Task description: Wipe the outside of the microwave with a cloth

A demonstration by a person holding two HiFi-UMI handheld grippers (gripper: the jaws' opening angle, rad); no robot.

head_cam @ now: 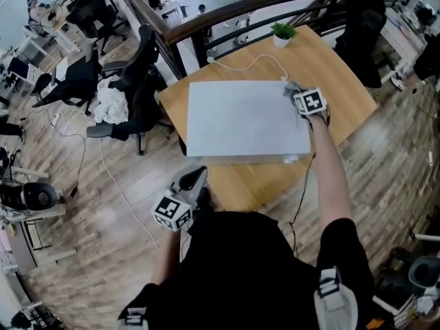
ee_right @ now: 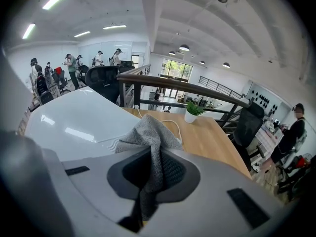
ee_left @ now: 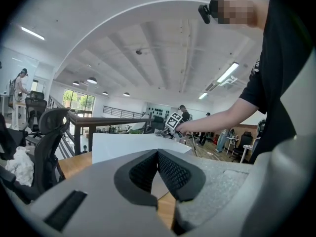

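The white microwave (head_cam: 244, 121) stands on a wooden table (head_cam: 330, 67); its glossy top (ee_right: 79, 120) fills the left of the right gripper view, and its side (ee_left: 133, 146) shows ahead in the left gripper view. My right gripper (head_cam: 300, 100) is at the microwave's far right top corner, shut on a grey cloth (ee_right: 148, 142) that drapes onto the top. My left gripper (head_cam: 192, 181) hangs below the table's near edge, jaws together with nothing between them.
A small potted plant (head_cam: 282, 33) and a white cable (head_cam: 247, 64) lie on the table behind the microwave. Black office chairs (head_cam: 137, 81) stand to the left, a dark railing (head_cam: 227, 19) runs behind, and another chair (head_cam: 361, 33) is at the far right.
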